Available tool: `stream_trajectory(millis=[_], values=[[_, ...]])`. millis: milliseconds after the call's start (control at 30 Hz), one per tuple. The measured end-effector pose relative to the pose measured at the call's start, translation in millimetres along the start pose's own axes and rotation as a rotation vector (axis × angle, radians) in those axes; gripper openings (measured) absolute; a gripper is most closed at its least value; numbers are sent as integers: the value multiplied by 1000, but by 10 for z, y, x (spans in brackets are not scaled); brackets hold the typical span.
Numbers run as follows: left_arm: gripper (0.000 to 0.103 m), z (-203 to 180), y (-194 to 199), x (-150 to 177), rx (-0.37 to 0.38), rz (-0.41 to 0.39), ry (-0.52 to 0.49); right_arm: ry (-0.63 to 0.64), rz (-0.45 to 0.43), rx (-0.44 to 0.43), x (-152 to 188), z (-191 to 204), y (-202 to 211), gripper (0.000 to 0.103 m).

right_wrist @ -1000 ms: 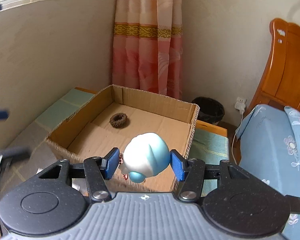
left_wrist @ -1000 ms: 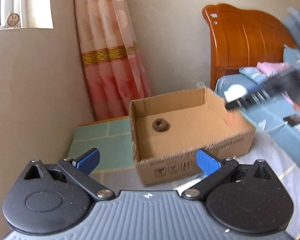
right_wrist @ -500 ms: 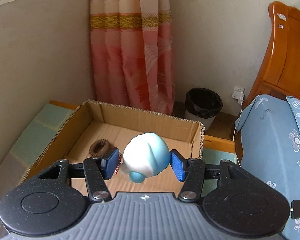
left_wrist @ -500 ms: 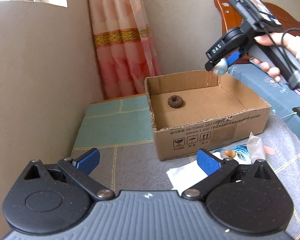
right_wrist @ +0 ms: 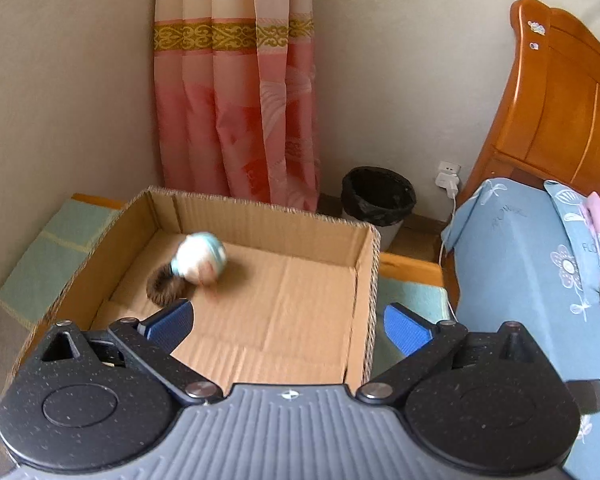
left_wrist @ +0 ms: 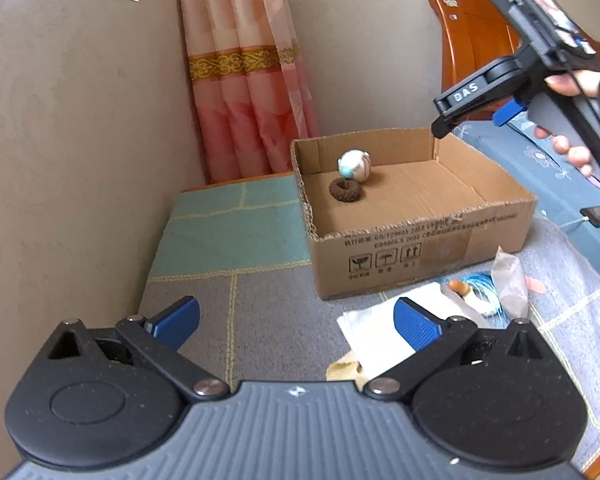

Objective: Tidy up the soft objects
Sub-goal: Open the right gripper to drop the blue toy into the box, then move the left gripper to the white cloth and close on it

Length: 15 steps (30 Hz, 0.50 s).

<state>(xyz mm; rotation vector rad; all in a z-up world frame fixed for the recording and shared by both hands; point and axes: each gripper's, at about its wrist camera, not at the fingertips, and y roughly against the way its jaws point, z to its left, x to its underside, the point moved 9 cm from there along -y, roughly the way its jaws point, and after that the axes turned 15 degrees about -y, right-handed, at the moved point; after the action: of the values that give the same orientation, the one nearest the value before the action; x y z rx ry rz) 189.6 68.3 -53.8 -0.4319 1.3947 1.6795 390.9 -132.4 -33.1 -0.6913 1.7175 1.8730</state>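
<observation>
An open cardboard box [left_wrist: 428, 236] [right_wrist: 260, 216] sits on a grey and teal mat. Inside it a white and blue soft ball [left_wrist: 354, 165] [right_wrist: 199, 258] is blurred in motion over a brown fuzzy ring [left_wrist: 345, 189] [right_wrist: 165, 285]. My right gripper [right_wrist: 286, 326] hangs above the box's near right part, its jaws opening wide with nothing between them. In the left wrist view the right gripper [left_wrist: 476, 110] shows over the box's far right corner, held by a hand [left_wrist: 580, 120]. My left gripper [left_wrist: 296, 320] stands open and empty, low over the mat in front of the box.
White paper [left_wrist: 384, 332], a clear plastic bag [left_wrist: 508, 280] and a blue-and-white bundle [left_wrist: 476, 292] lie in front of the box. A black bin [right_wrist: 378, 200] stands by the pink curtain [right_wrist: 236, 112]. A bed with blue bedding [right_wrist: 516, 280] and a wooden headboard [right_wrist: 560, 108] is at the right.
The right gripper's jaws have spread and let go of the white and blue ball, which has dropped into the box by the brown ring. The left gripper sank toward the mat early on.
</observation>
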Motion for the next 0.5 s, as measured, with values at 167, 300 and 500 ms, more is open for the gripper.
stream_trajectory(millis=[167, 300, 500], values=[[102, -52, 45, 70, 34, 4, -18, -8, -18, 4, 209, -44, 276, 103], [102, -127, 58, 155, 66, 21, -24, -35, -36, 1, 400, -120, 487, 103], [102, -253, 66, 225, 102, 37, -49, -60, -56, 53, 821, -245, 663, 103]])
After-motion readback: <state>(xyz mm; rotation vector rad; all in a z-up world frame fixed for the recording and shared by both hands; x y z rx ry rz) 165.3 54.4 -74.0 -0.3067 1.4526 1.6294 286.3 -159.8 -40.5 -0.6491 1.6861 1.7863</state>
